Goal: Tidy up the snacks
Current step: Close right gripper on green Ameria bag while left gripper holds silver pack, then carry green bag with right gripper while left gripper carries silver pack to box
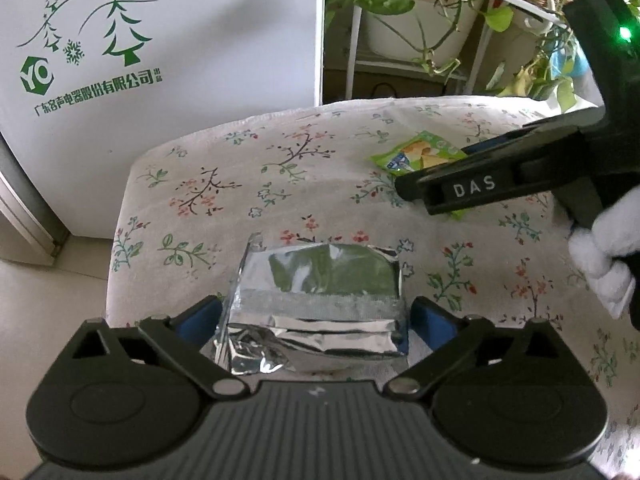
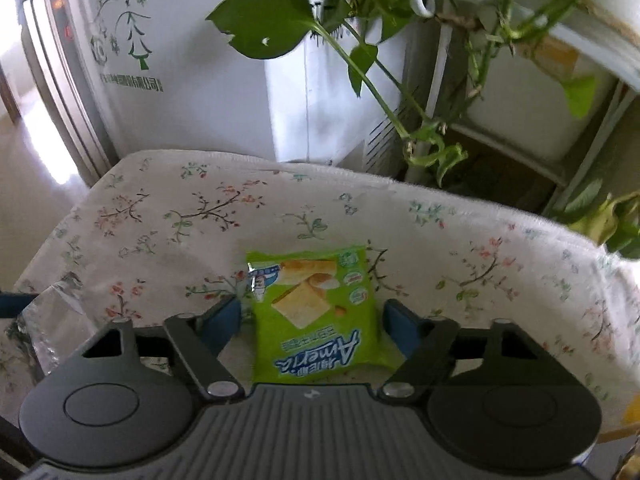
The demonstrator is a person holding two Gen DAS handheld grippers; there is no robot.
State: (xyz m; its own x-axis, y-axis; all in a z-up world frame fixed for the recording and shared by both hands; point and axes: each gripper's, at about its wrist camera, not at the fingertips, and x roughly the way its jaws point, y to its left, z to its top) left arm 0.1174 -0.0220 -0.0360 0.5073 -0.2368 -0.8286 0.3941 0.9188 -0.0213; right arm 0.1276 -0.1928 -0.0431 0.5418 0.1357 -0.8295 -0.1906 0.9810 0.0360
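Note:
A silver foil snack bag (image 1: 320,300) lies on the floral tablecloth (image 1: 240,200) between the blue pads of my left gripper (image 1: 316,316); the jaws stand wide, at the bag's sides, and whether they touch it is unclear. A green snack packet (image 2: 316,312) lies between the blue pads of my right gripper (image 2: 312,320), which is open with gaps on both sides. The green packet also shows in the left wrist view (image 1: 416,152), partly hidden by the right gripper (image 1: 408,188). The foil bag's edge shows in the right wrist view (image 2: 52,312).
A white appliance with green tree print (image 1: 120,60) stands behind the table at the left. A plant rack with trailing green leaves (image 2: 360,60) stands behind at the right. The table's far edge (image 2: 280,164) is close beyond the packet.

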